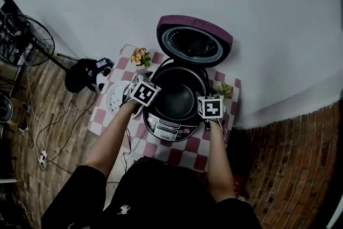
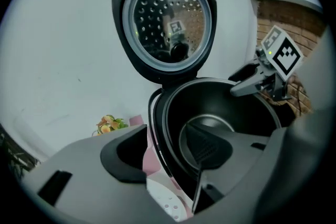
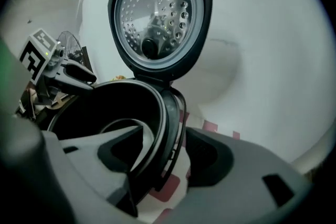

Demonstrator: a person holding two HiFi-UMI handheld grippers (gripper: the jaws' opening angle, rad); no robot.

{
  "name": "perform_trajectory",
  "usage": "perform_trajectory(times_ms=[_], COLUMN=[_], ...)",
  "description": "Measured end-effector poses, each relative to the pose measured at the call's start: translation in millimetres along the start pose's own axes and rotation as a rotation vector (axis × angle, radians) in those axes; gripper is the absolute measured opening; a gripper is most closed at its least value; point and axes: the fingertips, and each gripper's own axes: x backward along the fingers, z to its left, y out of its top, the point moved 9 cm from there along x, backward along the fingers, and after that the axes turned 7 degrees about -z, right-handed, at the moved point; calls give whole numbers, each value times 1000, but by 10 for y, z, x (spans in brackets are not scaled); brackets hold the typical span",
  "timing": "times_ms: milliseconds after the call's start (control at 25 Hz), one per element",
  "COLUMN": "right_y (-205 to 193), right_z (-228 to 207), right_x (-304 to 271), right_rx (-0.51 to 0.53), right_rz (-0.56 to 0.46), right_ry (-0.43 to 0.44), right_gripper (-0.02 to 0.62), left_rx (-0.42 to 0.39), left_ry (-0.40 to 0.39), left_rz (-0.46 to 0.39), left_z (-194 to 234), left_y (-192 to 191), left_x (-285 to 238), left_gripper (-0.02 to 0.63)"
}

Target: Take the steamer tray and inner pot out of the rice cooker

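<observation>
Rice cooker (image 1: 169, 130), inner pot (image 1: 177, 102) inside, left gripper (image 2: 165, 155) astride its rim at nine o'clock, right gripper (image 3: 168, 152) at three, jaws spread (pads not pressing), steamer tray (image 1: 114, 99) outside.

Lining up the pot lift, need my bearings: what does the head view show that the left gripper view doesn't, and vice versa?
Head view only: the silver control panel and a black floor fan. Left gripper view only: the left tool open, the rim of the dark round inner pot between its jaws. Both: that pot, the raised purple lid, the white perforated steamer tray on the checked cloth, and the right tool at the far rim.
</observation>
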Motion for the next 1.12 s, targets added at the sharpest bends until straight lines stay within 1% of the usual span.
perform_trajectory(times_ms=[160, 360, 400, 480, 520, 560, 680, 840, 1000, 1120], right_y=[44, 102, 107, 119, 123, 125, 181, 328, 430, 473], right_z=[25, 89, 98, 134, 149, 155, 137, 171, 248, 305], right_x=[-72, -193, -223, -252, -250, -235, -160, -30, 79, 171], right_rx=[88, 230, 258, 305, 316, 315, 290, 308, 327, 336], right_rz=[59, 142, 152, 168, 171, 171, 157, 107, 68, 40], right_ry=[-69, -156, -169, -188, -193, -195, -198, -220, -210, -205], right_gripper=[239, 238, 238, 232, 210, 204, 201, 178, 119, 77], left_rx=[-109, -242, -263, -309, -330, -344, -337, -299, -247, -220], left_ry=[-20, -12, -7, 15, 24, 27, 22, -3, -36, -41], left_rz=[44, 97, 101, 98, 93, 85, 46, 32, 14, -17], left_z=[17, -17, -30, -51, -61, -70, -69, -30, -7, 15], left_y=[36, 11, 15, 28, 33, 42, 106, 114, 137, 180], left_x=[-187, -395, -416, -424, -417, -402, -317, -246, -158, -73], left_gripper=[245, 239, 234, 198, 196, 195, 185, 171, 125, 109])
